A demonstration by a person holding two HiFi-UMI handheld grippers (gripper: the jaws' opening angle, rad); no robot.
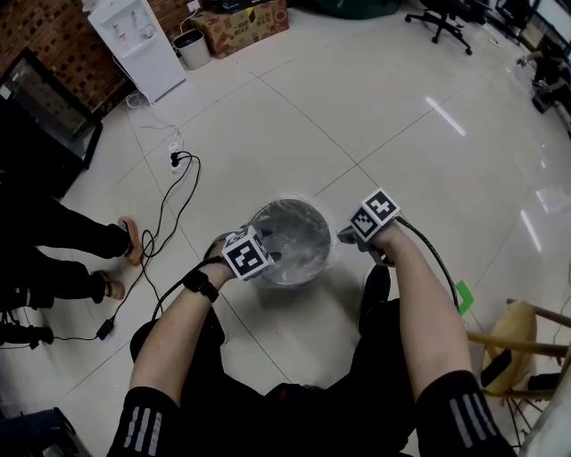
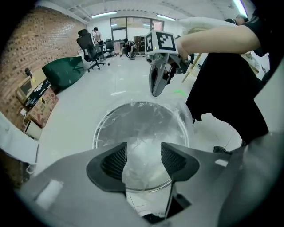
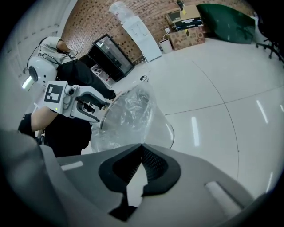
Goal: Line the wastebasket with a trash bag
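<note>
Seen only from the head view, looking steeply down: wastebasket [image 1: 268,212] upright on the pale tiled floor [image 1: 401,116], just ahead of the person's knees, round mouth facing up, long axis vertical. Lined with a clear trash bag [image 1: 294,245], film folded out over the rim. Flanked by the left gripper [image 1: 263,257] at the near-left rim and the right gripper [image 1: 350,234] at the right rim. Also shown here alone: a water dispenser [image 1: 138,40] and a cardboard box [image 1: 241,25] far to the left, an office chair [image 1: 442,20] far to the right, another person's legs [image 1: 62,236] at the left edge.

From the left gripper view, hidden under the marker cube in the head view: jaws standing apart above the near rim, milky film showing in the gap, neither pad clearly pressing on it. Beyond, the right gripper pointing down over the opposite rim, tips drawn together.

From the right gripper view: jaws closed tip to tip, meeting just at the lower edge of film that bulges loosely outside the rim. Cannot tell whether any film is nipped between them. Left gripper visible past the bag, at the rim's other side
</note>
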